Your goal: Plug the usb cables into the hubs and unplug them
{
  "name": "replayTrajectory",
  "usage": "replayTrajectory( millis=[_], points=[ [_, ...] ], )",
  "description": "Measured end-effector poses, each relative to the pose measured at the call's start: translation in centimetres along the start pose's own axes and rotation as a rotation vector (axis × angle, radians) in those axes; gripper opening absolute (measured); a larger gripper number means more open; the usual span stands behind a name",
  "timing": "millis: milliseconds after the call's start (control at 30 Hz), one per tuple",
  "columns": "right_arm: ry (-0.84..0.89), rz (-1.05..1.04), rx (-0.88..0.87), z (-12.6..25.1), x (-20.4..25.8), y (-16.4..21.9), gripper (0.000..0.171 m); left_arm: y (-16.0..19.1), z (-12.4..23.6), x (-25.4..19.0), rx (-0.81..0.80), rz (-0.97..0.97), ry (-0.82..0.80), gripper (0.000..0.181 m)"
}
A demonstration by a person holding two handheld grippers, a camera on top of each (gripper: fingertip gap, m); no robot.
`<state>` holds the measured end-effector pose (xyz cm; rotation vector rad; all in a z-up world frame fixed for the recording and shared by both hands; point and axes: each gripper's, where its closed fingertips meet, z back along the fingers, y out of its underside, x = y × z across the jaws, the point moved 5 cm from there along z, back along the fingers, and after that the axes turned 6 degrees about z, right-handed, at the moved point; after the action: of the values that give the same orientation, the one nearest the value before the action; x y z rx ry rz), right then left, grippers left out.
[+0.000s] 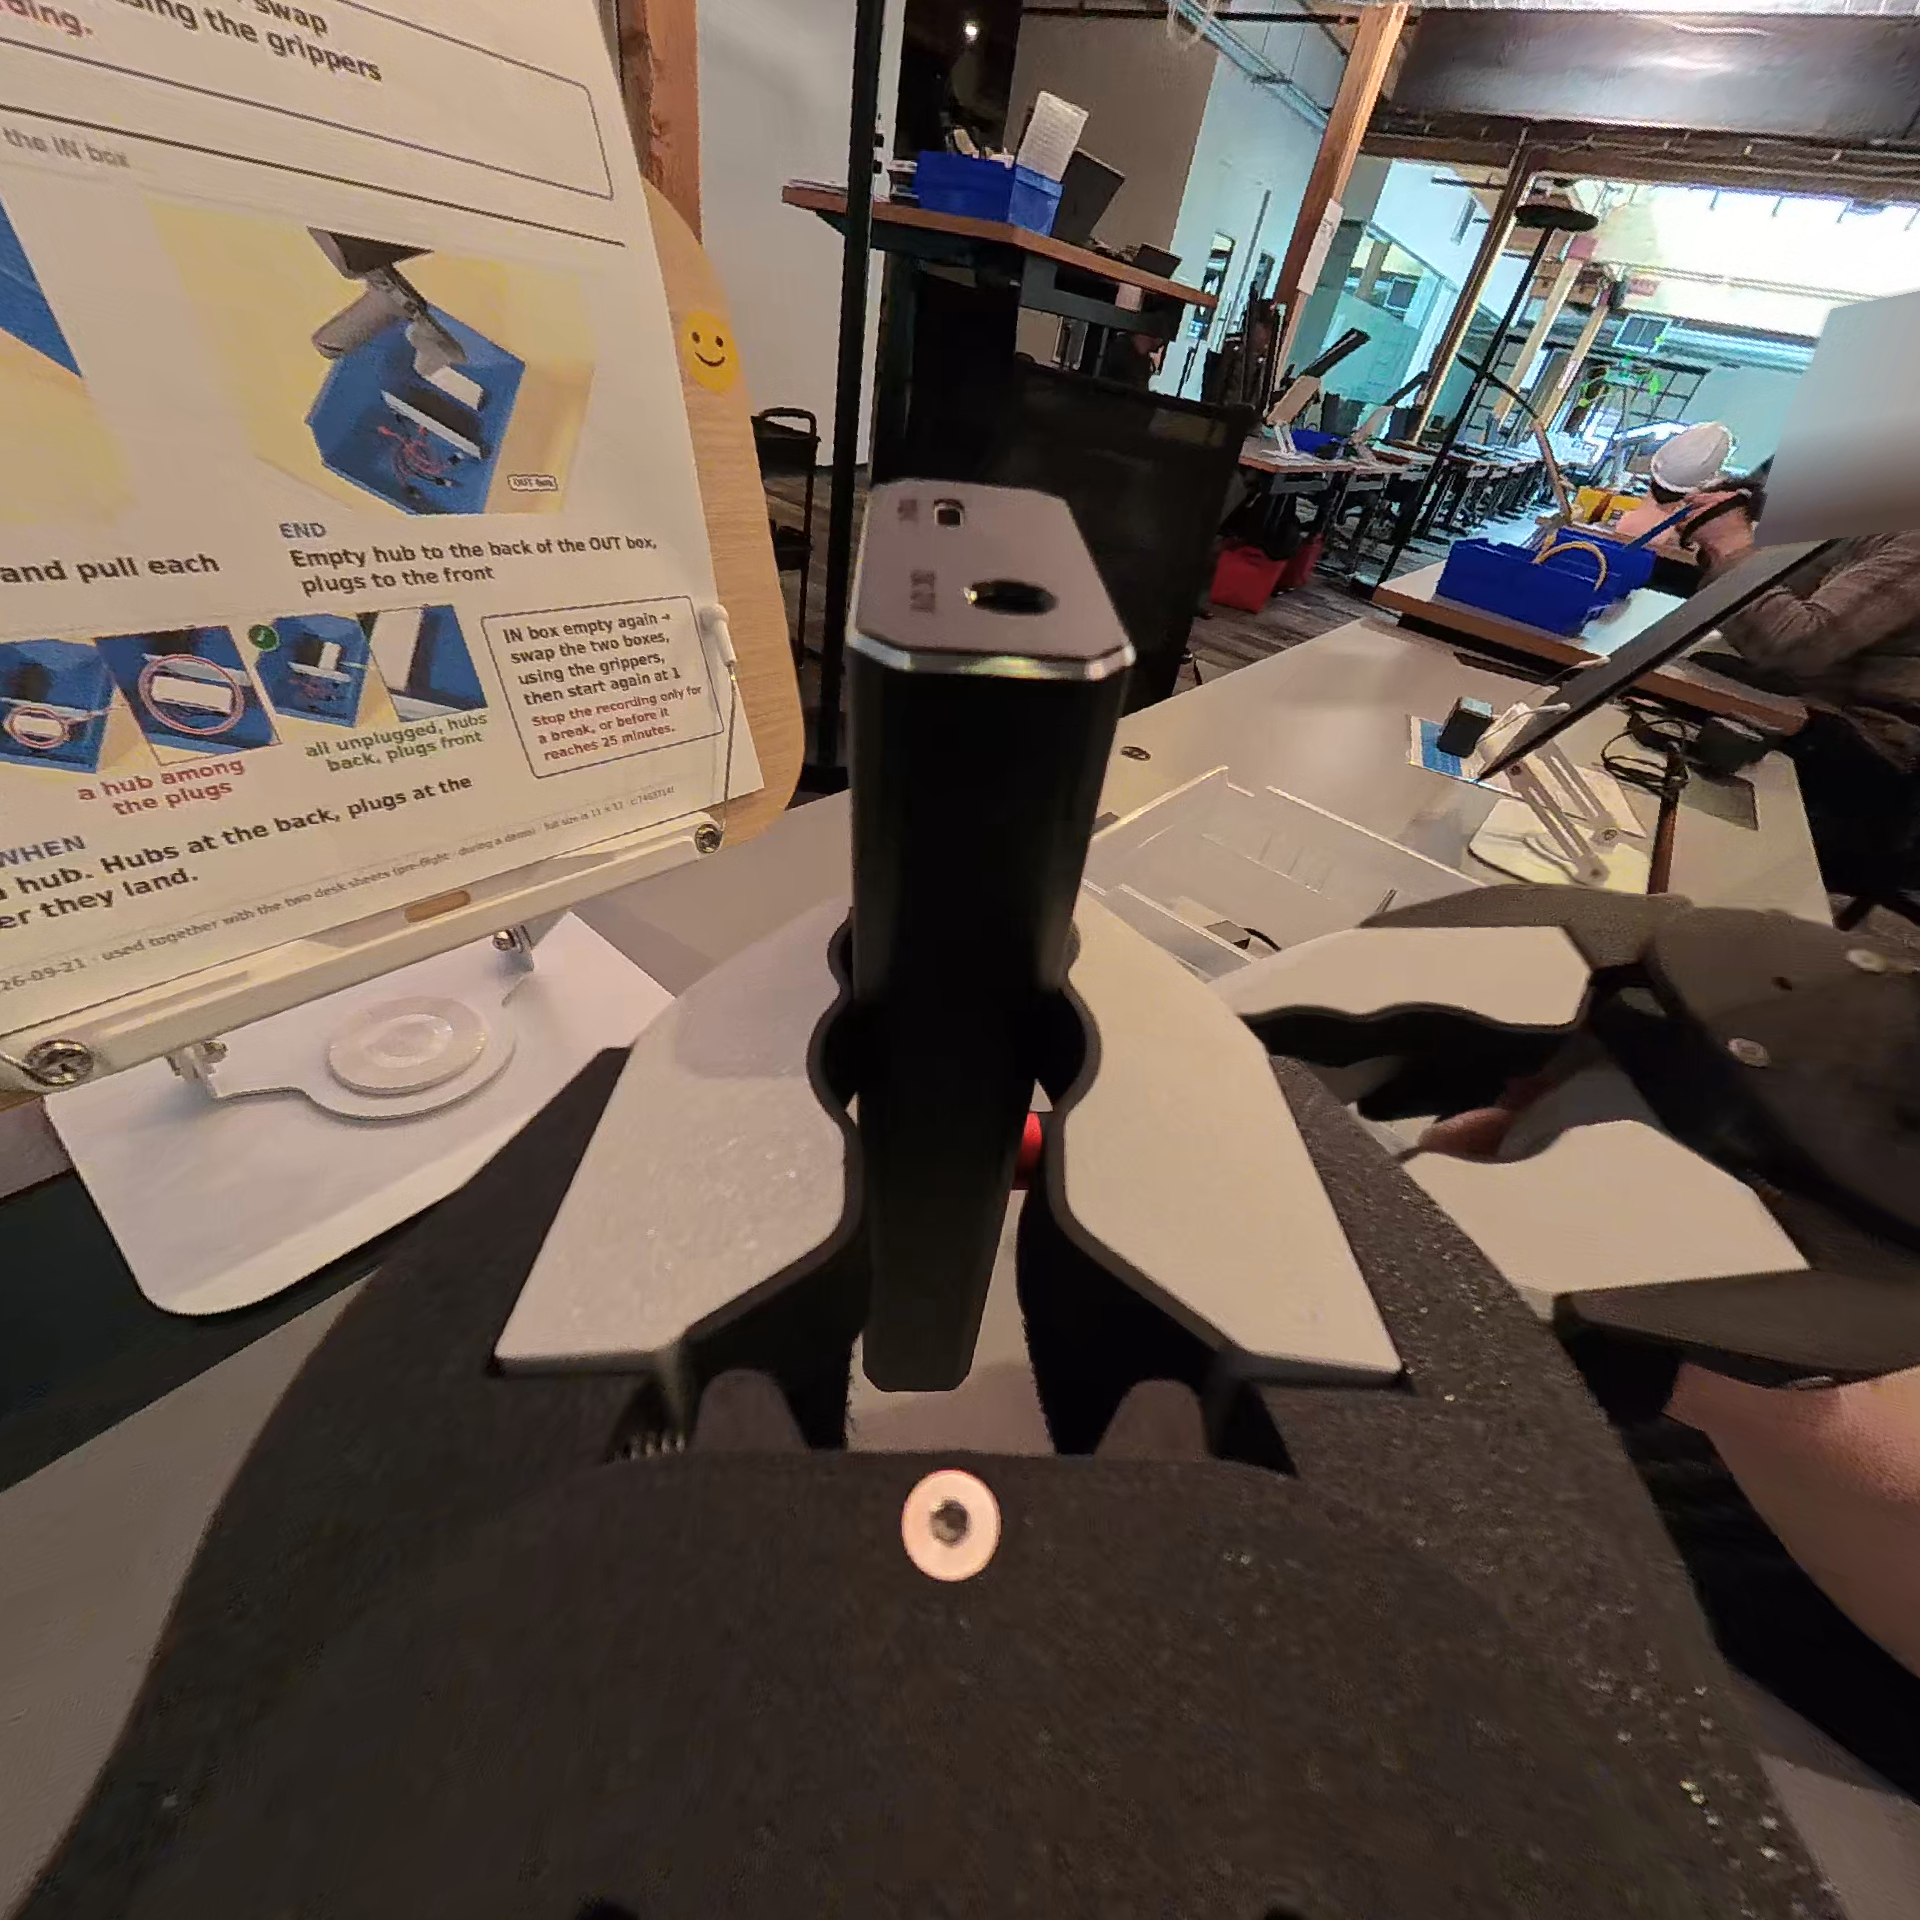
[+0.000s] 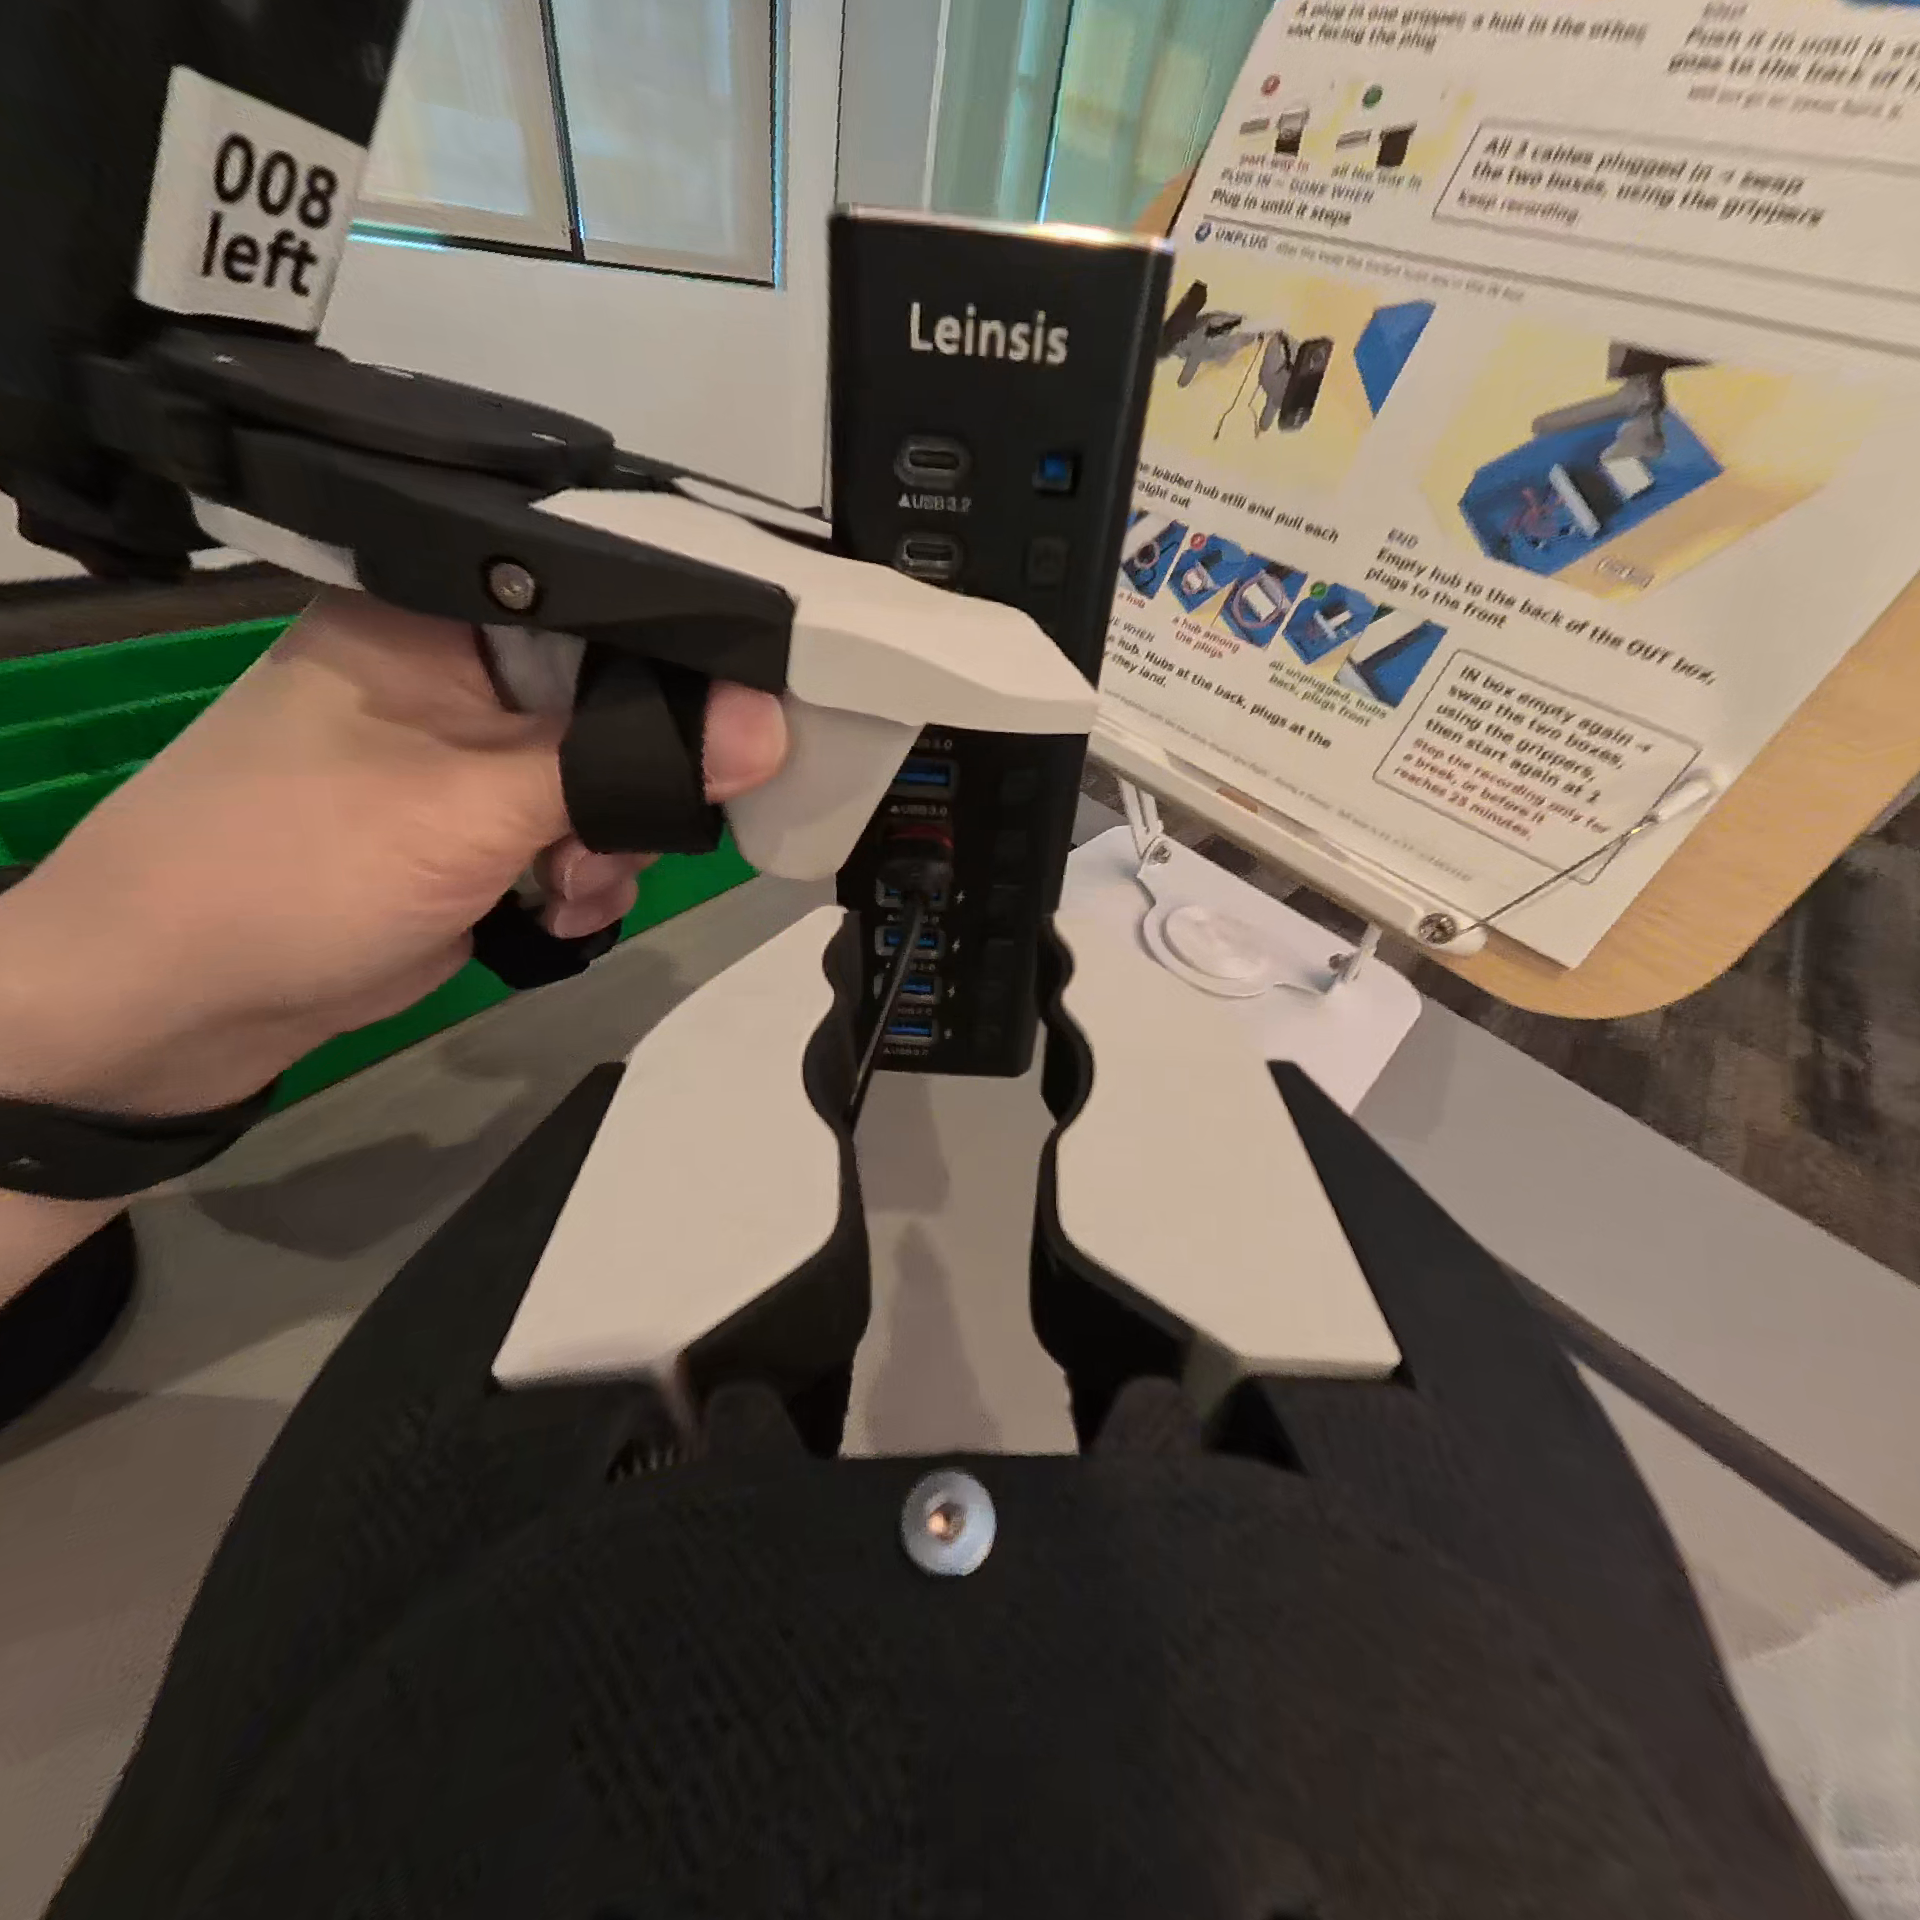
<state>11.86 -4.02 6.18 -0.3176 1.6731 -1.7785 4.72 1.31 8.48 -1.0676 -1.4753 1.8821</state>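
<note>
While your left tool (image 1: 951, 1023) clamps the black hub (image 1: 971, 831) upright above the desk (image 1: 1351, 707), your right tool (image 2: 940, 1023) sits at the hub's port face with fingers apart, a thin black cable (image 2: 883, 997) running from a red plug (image 2: 920, 847) between them.

Lighting: bright and even indoors; we note blown-out daylight from windows (image 1: 1704, 249) at 2 o'clock. Glare: hub (image 2: 987, 623) top edge. Shadows: soft on worktop (image 2: 1558, 1195). Blur: hand (image 2: 312, 831), instruction sheet (image 2: 1507, 416) slightly soft. Distortion: wide-angle bending at edges.
</note>
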Motion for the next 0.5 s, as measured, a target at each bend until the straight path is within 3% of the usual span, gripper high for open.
replayTrajectory(
  millis=[500],
  points=[
    [-0.069,-0.003,0.014,-1.0,-0.2,1.3,0.018,1.2,-1.3,-0.8,0.024,0.058,0.058,0.031]
  ],
)
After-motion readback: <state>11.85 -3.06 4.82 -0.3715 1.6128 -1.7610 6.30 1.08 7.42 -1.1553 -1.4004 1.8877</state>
